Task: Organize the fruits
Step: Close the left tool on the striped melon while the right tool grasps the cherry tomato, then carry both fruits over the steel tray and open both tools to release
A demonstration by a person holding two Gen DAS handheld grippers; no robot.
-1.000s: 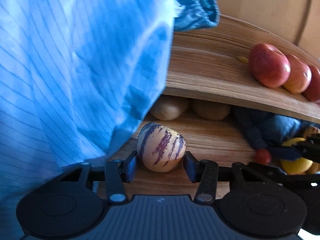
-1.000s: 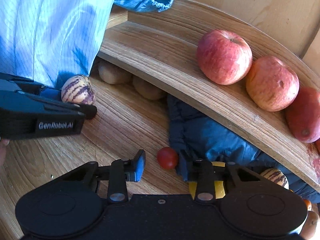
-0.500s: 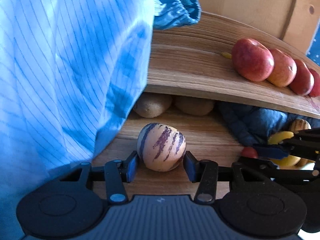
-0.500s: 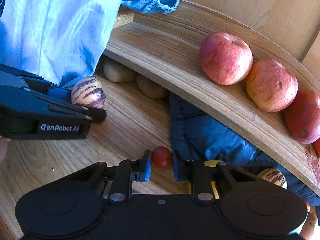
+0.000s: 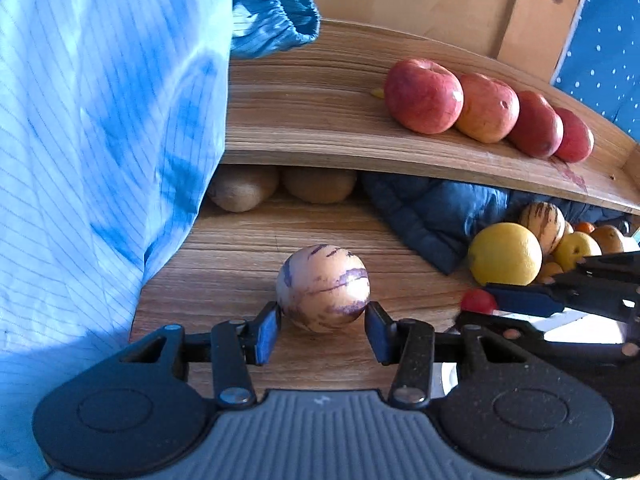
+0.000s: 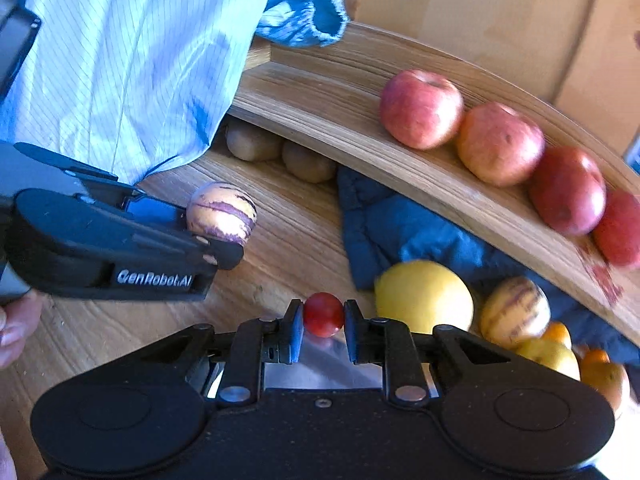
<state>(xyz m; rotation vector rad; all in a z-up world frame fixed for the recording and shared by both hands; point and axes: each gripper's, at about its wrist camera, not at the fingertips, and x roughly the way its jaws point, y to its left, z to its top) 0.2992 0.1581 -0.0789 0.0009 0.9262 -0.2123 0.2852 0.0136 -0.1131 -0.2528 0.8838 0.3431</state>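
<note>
Wood grain, left wrist view: a lower shelf board [image 5: 248, 272] runs under my left gripper [image 5: 323, 330], with an upper shelf [image 5: 320, 136] curving across at 12 o'clock.
Left fingers: I hold them apart; the left pad touches or nearly touches a striped melon [image 5: 323, 288], and a thin gap shows at the right pad, so I grip nothing.
Striped melon: it sits on the lower board, between my fingers.
Apples: four red apples [image 5: 423, 96] stand in a row on the upper shelf, at 1 to 2 o'clock.
Kiwis: two brown kiwis [image 5: 244, 192] lie under the upper shelf at 11 to 12 o'clock.
Pile at 3 o'clock: a yellow lemon [image 5: 505, 254], a second striped melon and some oranges rest against a dark blue cloth [image 5: 424, 208].
Blue sleeve: a pale blue striped sleeve [image 5: 100, 140] fills 9 o'clock.

Right wrist view, fingers: my right gripper [image 6: 323, 330] is clamped on a small red tomato [image 6: 323, 314], both pads pressing its sides.
Tomato: it is at the centre, just beside the lemon [image 6: 424, 296] at 3 o'clock; whether it touches the board I cannot tell.
Left gripper: seen from the side at 9 o'clock, its tips flank the striped melon [image 6: 222, 214].
Apples: the row [image 6: 422, 108] slopes from 1 to 3 o'clock on the upper shelf [image 6: 340, 92].
Hand: part of a hand [image 6: 16, 322] shows at the 9 o'clock edge.
</note>
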